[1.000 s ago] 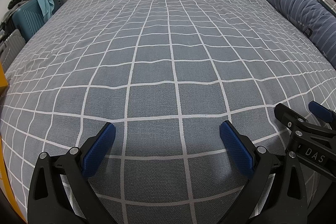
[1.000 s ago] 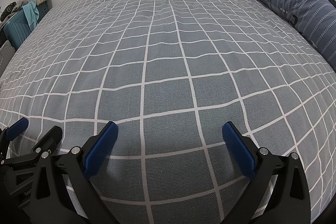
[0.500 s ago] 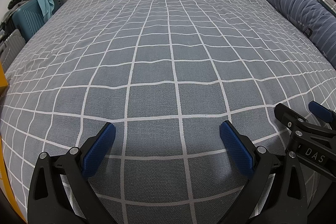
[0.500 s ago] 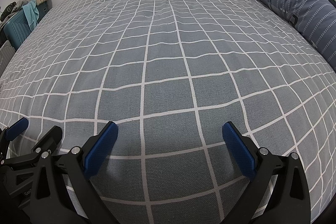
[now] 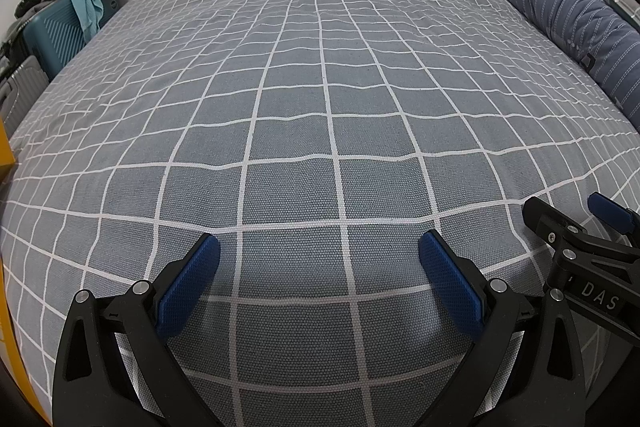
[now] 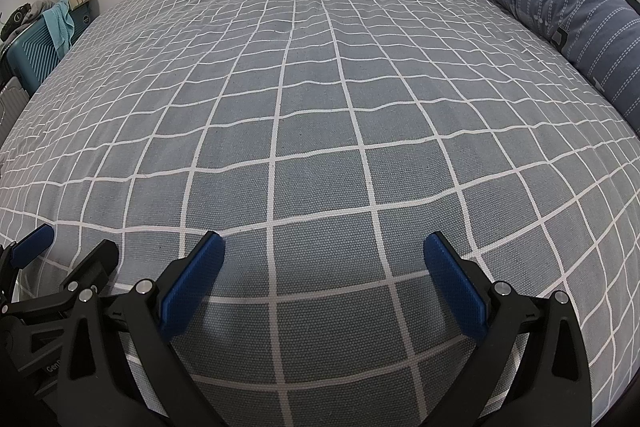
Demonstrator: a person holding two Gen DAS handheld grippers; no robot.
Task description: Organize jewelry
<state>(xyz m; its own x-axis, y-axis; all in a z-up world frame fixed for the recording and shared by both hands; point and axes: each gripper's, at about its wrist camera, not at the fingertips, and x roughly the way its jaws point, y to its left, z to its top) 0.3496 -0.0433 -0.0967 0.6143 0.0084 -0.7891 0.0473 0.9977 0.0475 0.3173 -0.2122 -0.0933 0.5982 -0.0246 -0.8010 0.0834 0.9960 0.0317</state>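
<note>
No jewelry shows in either view. My left gripper (image 5: 319,247) is open and empty, its blue pads wide apart just above the grey checked bedspread (image 5: 320,107). My right gripper (image 6: 324,247) is also open and empty, low over the same bedspread (image 6: 320,107). The two grippers sit side by side: the right gripper shows at the right edge of the left wrist view (image 5: 568,223), and the left gripper shows at the left edge of the right wrist view (image 6: 68,251).
A blue striped bolster pillow (image 5: 572,23) lies along the bed's right side, also in the right wrist view (image 6: 560,11). A teal suitcase (image 5: 52,31) with cloth on it stands left of the bed. A yellow object (image 5: 6,151) is at the left edge.
</note>
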